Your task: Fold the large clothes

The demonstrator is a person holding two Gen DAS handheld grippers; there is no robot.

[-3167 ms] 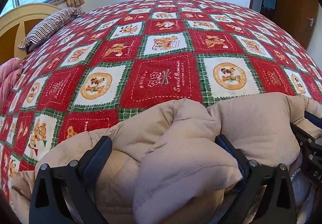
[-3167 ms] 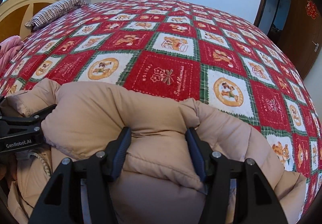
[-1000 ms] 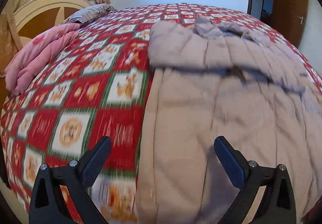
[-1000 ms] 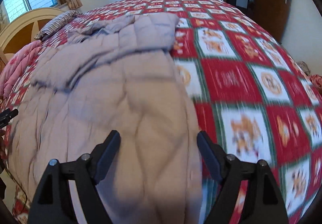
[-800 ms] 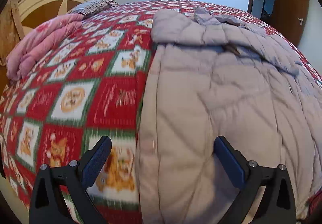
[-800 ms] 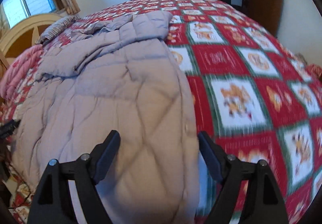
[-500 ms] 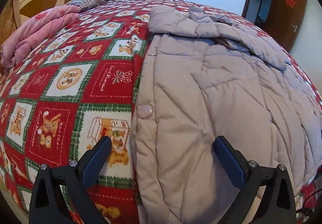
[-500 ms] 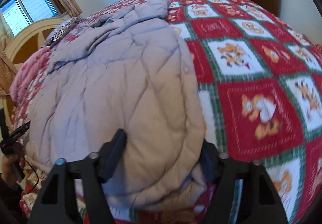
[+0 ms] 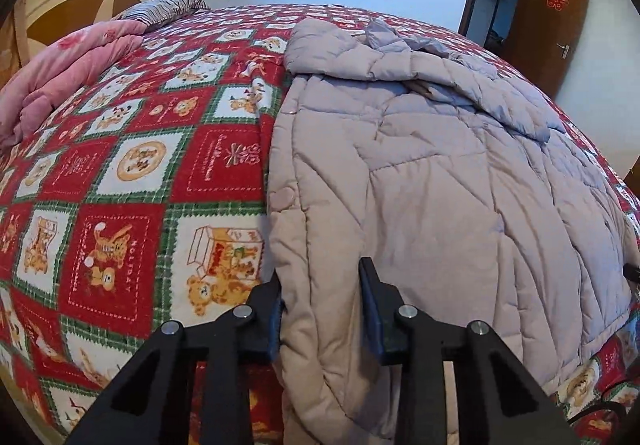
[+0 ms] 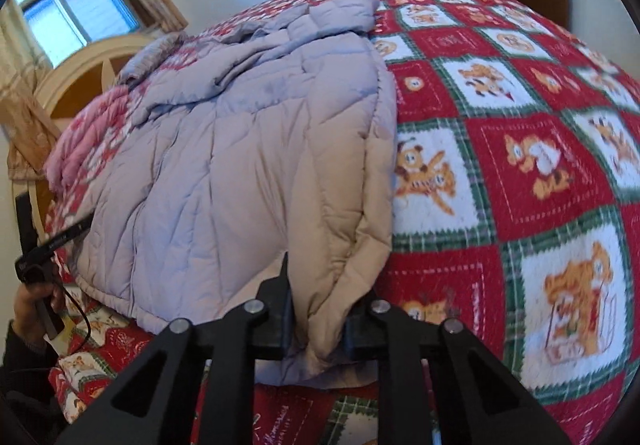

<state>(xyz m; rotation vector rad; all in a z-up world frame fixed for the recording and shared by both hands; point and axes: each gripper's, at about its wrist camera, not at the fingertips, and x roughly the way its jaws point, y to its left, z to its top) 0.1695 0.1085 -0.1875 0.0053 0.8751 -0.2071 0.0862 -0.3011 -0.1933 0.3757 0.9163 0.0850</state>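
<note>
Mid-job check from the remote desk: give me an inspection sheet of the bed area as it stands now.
Surface: bed under a red patchwork quilt with bear prints.
Job's things: quilted coat spread flat, its hem hanging over the near edge, a sleeve lying across its top.
Clutter: pink blanket bunched at the left; striped pillow by the headboard.
Grippers: left tongs closed on the coat's hem at the left corner; right tongs closed on the hem at the right corner.
Cables: a thin black cable hangs by the left hand.
Surroundings: window, wooden headboard, brown door.
</note>
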